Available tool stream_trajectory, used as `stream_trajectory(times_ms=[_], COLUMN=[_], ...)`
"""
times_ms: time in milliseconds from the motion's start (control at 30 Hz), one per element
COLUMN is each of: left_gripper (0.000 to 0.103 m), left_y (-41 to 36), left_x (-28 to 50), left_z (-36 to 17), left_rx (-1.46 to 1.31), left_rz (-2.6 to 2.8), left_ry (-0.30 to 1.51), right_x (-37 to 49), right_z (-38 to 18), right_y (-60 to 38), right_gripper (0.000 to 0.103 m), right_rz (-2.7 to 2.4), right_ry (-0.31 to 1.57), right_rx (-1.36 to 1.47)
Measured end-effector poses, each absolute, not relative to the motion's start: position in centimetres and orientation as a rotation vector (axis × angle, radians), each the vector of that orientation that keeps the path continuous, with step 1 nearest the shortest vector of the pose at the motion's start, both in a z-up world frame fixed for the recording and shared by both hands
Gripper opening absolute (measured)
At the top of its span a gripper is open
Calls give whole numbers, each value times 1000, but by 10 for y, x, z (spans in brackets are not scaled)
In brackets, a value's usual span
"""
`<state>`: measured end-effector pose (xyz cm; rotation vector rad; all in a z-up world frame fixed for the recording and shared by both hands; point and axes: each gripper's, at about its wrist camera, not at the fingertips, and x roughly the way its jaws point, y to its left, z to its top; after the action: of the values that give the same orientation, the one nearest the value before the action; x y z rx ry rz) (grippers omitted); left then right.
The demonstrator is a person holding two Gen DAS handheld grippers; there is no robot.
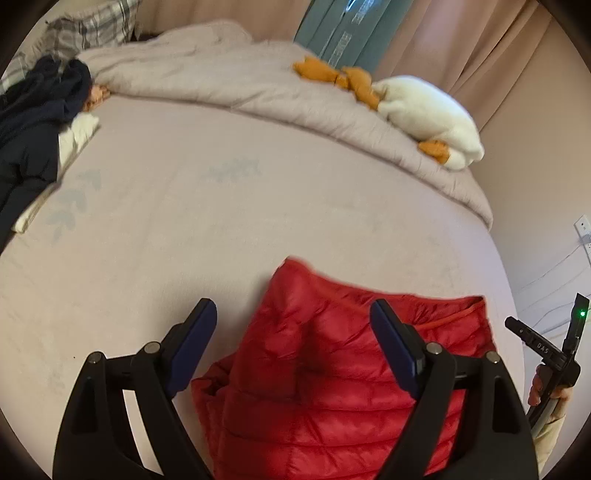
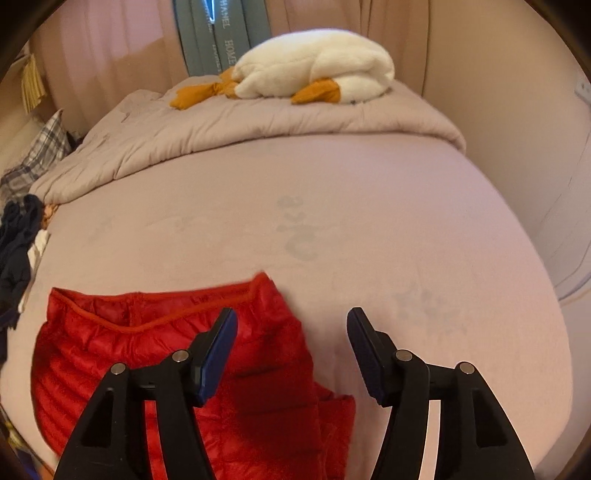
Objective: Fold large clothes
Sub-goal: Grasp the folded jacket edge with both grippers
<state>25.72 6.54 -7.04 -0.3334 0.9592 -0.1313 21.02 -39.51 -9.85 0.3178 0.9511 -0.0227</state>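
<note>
A red quilted puffer jacket (image 1: 325, 369) lies folded on the pale pink bed sheet (image 1: 184, 221), near the bed's front edge. My left gripper (image 1: 293, 308) hovers over it, open, its blue pads wide apart and gripping nothing. In the right wrist view the jacket (image 2: 110, 354) spreads to the lower left with its collar edge facing away. My right gripper (image 2: 292, 314) is open above the jacket's right side, its left finger over red fabric and its right finger over bare sheet. The right gripper's body (image 1: 554, 347) and the hand (image 1: 550, 391) holding it show at the far right of the left wrist view.
A bunched beige duvet (image 1: 240, 85) runs across the far side of the bed, with a white and orange plush goose (image 2: 314, 70) on it. Dark clothes (image 1: 33, 122) lie at the left edge beside a plaid pillow (image 1: 96, 22). Curtains (image 1: 480, 44) hang behind.
</note>
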Motion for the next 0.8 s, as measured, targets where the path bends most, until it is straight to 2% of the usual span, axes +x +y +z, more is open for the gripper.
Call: stream_trajectory(times_ms=[133, 233, 367, 400, 433, 467, 533, 667, 800], left_gripper=[84, 74, 34, 29, 26, 20, 18, 17, 18], left_y=[64, 57, 55, 55, 57, 58, 60, 66, 59], left_x=[266, 270, 277, 279, 281, 282, 283, 286, 293], left_z=[-96, -113, -134, -139, -142, -144, -142, -137, -147], left_rx=[-351, -336, -289, -277, -292, -310, -330, -365, -326], left_rz=[-148, -165, -123, -113, -111, -112, -100, -74, -71], left_ry=[1023, 1054, 1101, 1115, 1129, 1136, 1111, 1066, 1094], right_x=[223, 235, 242, 243, 242, 244, 242, 235, 241], right_z=[-113, -124, -140, -142, -143, -148, -149, -131, -141], right_y=[-388, -381, -373, -374, -375, -375, -375, -387, -383], right_gripper=[61, 61, 60, 49, 23, 9, 4, 2, 1], right_rz=[24, 31, 30, 24, 22, 30, 51, -38, -64], right_ry=[1000, 1031, 1061, 1063, 1063, 1073, 1072, 985, 1024], right_rx=[338, 320, 291, 289, 293, 303, 318, 360, 320])
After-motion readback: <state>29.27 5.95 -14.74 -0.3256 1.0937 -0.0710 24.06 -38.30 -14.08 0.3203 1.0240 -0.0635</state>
